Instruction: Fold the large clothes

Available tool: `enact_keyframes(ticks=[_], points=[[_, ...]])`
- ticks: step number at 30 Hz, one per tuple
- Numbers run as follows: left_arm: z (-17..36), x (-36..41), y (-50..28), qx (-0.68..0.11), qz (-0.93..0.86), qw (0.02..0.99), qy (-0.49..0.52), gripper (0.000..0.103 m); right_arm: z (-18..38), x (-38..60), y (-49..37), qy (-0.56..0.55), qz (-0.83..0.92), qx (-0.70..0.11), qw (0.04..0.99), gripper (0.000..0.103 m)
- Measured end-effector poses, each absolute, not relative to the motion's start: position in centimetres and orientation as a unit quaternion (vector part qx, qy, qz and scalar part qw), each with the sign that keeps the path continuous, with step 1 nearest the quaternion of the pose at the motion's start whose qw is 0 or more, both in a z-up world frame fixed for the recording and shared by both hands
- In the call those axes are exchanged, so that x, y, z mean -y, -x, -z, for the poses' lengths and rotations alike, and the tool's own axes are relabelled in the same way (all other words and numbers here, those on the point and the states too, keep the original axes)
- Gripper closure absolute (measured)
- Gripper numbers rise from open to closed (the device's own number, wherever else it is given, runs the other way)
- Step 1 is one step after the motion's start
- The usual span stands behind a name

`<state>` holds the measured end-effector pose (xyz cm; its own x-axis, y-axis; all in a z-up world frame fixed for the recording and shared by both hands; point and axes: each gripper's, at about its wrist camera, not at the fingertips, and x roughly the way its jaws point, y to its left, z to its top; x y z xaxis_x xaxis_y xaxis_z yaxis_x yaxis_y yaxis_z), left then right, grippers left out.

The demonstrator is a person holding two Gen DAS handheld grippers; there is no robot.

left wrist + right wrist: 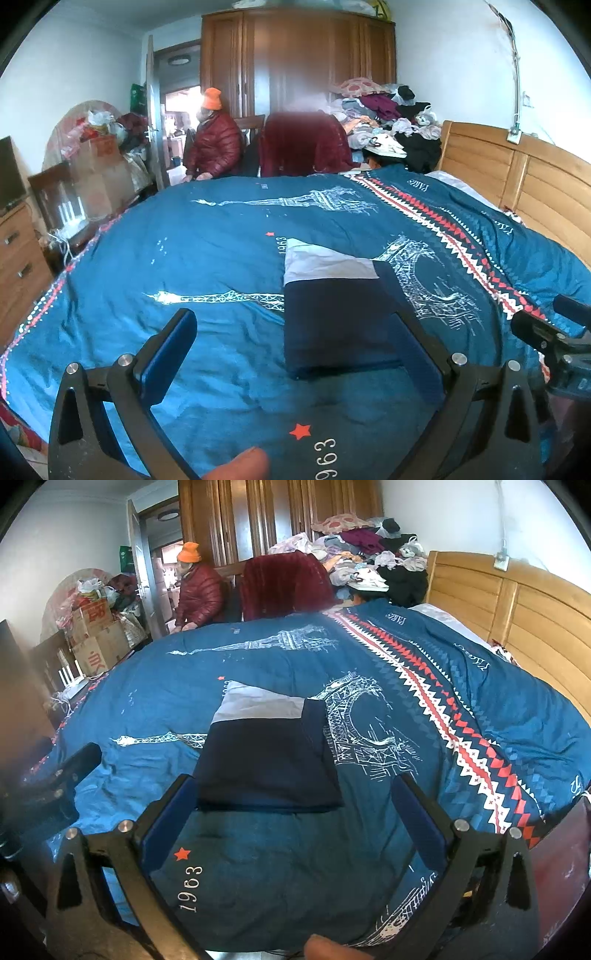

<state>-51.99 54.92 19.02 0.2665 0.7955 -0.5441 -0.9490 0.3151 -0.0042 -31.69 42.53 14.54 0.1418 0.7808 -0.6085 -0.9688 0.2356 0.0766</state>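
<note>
Nearest the left wrist camera, a fingertip (240,463) shows at the bottom edge, and the left gripper (295,343) hangs over the bed with its two blue-padded fingers spread wide and nothing between them. Its left finger (173,354) stands over bare bedding, while the right one crosses in front of the garment's near right corner; whether it touches the cloth cannot be told. At the right edge of this view, the other tool shows as a dark shape.

Close to the right wrist camera, the right gripper (295,812) is likewise spread and empty, with another fingertip (325,947) at the bottom edge. Its left pad (166,823) sits at the garment's near left corner.

Just past the fingers lies the folded garment (332,325), a flat navy rectangle with a pale grey band (325,264) at its far end. It rests on the blue duvet (184,258), which is printed with white towers, red stars and "1963", and crossed by a red and white zigzag stripe (454,240).

Beyond the bed's far edge, a person in a red padded jacket (214,147) and an orange hat sits beside a chair draped in dark red cloth (303,144). A heap of clothes (388,118) is piled next to the wooden headboard (517,177), and a brown wardrobe (295,55) stands against the back wall.
</note>
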Motion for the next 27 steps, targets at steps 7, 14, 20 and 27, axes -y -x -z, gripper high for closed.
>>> enact_keyframes(ticks=[7, 14, 20, 27], points=[[-18.96, -55.02, 51.74, -0.231, -0.559, 0.778, 0.169, 0.000, -14.46, -42.69, 31.33, 0.172, -0.588, -0.279, 0.739, 0.000], [-18.75, -55.04, 51.41, -0.241, -0.549, 0.783, 0.167, 0.000, -14.53, -42.69, 31.34, 0.172, -0.587, -0.281, 0.740, 0.000], [-18.89, -54.93, 51.43, -0.237, -0.542, 0.788, 0.172, 0.000, -14.52, -42.75, 31.25, 0.171, -0.588, -0.281, 0.739, 0.000], [-19.11, -55.08, 51.43, -0.233, -0.542, 0.788, 0.177, 0.000, -14.46, -42.89, 31.02, 0.172, -0.588, -0.284, 0.738, 0.000]])
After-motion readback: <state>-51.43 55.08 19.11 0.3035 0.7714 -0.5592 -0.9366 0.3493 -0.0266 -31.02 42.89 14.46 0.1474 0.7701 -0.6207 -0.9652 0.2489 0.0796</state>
